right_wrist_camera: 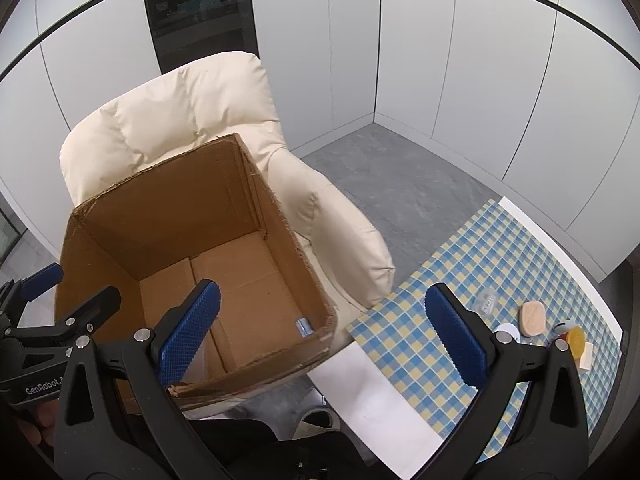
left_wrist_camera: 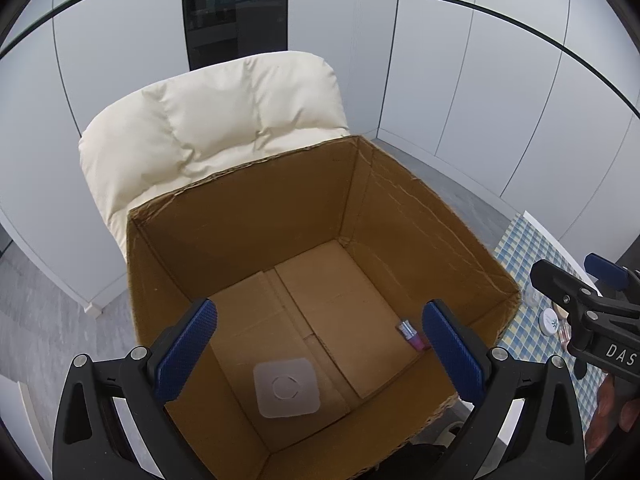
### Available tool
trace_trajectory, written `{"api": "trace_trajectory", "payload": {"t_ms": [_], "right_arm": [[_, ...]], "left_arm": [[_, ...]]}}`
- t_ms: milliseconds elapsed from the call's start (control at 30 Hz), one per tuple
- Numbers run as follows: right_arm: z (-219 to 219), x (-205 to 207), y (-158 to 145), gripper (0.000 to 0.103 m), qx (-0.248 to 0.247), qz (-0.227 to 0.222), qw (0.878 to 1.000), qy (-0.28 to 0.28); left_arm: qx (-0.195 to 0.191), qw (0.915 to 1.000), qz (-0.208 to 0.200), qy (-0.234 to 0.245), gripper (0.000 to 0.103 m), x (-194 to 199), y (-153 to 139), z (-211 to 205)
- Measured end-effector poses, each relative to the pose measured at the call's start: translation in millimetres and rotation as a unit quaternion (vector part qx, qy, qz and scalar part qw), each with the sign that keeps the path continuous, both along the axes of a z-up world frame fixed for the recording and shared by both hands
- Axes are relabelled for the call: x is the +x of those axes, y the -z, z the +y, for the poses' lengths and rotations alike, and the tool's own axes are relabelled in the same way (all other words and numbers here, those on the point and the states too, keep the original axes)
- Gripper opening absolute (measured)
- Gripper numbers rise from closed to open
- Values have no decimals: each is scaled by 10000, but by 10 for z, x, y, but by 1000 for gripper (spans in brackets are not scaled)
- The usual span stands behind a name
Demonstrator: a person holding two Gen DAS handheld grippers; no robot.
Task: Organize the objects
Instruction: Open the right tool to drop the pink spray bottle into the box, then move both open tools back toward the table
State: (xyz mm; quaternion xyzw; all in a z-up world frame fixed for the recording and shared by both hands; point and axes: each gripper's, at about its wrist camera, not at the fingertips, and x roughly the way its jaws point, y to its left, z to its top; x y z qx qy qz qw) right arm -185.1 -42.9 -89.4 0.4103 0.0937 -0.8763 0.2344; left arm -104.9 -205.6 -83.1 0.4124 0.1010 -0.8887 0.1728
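With both tongs, left [left_wrist_camera: 320, 352] and right [right_wrist_camera: 322, 332], spread and empty, I'd pinch the light, stiff peach oval soap-like bar [right_wrist_camera: 532, 318] on the checked-cloth surface [right_wrist_camera: 420, 344] across its narrow sides.

A box [left_wrist_camera: 248, 216] on the armchair [left_wrist_camera: 208, 112] holds a tube [left_wrist_camera: 410, 333], perhaps lipstick, table [right_wrist_camera: 460, 264] rightward.

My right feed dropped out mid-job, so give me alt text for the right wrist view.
The open, empty right tool hangs between a cardboard box on a cream armchair and a checked tablecloth. A peach soap bar, a yellow lid and other small items lie on the cloth; the left tool shows at the left edge.
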Motion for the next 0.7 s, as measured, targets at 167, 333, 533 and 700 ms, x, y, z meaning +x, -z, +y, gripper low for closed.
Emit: {"api": "trace_trajectory", "payload": {"t_ms": [167, 333, 533, 700], "right_arm": [[101, -25, 3, 103, 11, -2, 10000, 89], [214, -47, 5, 103, 14, -13, 9998, 177], [342, -69, 9, 103, 28, -55, 9996, 270], [471, -92, 9, 103, 20, -61, 9992, 382]], "left_arm": [[11, 10000, 7, 63, 102, -45, -1, 74], [5, 9999, 2, 138, 102, -94, 1, 171], [-11, 9997, 4, 245, 102, -146, -5, 298], [-10, 9995, -12, 321, 103, -197, 3, 402]]}}
